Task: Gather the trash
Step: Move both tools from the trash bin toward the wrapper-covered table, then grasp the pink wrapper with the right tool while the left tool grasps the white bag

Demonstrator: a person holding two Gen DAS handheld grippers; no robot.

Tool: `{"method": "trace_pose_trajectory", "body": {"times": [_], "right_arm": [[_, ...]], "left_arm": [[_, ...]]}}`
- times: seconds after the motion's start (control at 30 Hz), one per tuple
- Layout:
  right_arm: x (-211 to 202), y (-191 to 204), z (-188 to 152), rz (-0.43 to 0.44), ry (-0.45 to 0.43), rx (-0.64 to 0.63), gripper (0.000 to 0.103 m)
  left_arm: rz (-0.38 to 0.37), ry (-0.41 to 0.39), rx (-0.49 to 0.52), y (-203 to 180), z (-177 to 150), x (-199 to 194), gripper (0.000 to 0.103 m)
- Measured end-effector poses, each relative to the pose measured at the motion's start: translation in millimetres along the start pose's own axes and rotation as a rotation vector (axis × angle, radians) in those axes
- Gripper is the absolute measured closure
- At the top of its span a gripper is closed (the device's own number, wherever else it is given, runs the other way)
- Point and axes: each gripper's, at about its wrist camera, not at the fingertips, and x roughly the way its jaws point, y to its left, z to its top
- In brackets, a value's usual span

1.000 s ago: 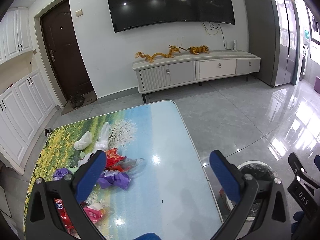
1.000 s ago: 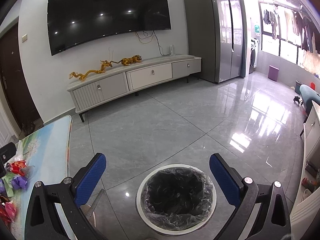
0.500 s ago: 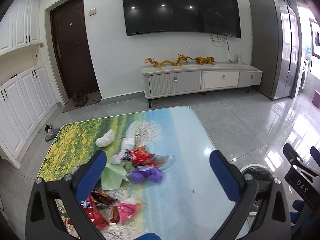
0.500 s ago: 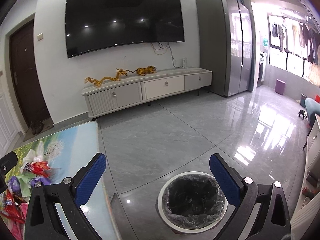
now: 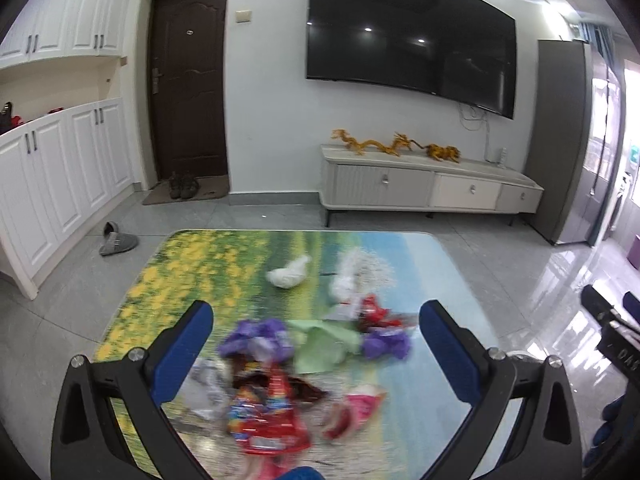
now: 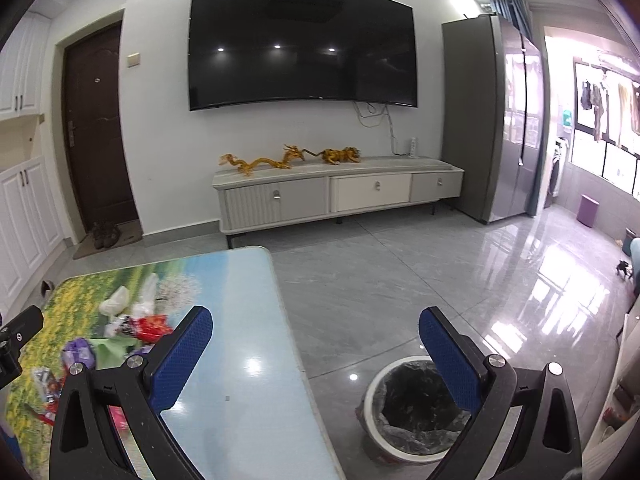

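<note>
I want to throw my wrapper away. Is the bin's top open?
Open. The trash bin has no lid on; its black liner shows inside the white rim.

Both fisheye views are bright and evenly lit, with black corners and straight lines bowing toward the edges. Ceiling spots reflect as white dots in the television (image 6: 302, 46). Daylight enters through the windows (image 6: 604, 140) at 3 o'clock, overexposing them and laying broad glare across the glossy floor (image 6: 552, 292). The left wrist view is motion-blurred: the wrappers (image 5: 276, 392) on the surface (image 5: 416, 256) smear, while the left gripper (image 5: 316, 354) stays sharp. A white glint sits on the surface in the right wrist view.
</note>
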Motion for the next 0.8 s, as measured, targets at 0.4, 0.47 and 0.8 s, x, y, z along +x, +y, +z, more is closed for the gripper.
{"method": "trace_pose_trajectory", "body": {"times": [0.4,0.47,0.8], "right_arm": [[5.4,76.2,-11.2,0.177,0.060,-0.108,0.000],[8.1,81.3,-13.0,0.197,0.073,-0.111,0.000],[36.5,98.2,-37.9,0.305,0.233,-0.090,0.002]], "left_arm": [[0.140,0.047,-0.095,133.9,-24.9,-3.1,0.000],[0.134,0.058,-0.118,147.9,-29.5,-3.6,0.000],[-0.023,0.160,-0.098,141.4,-69.5,7.5,0.000]]}}
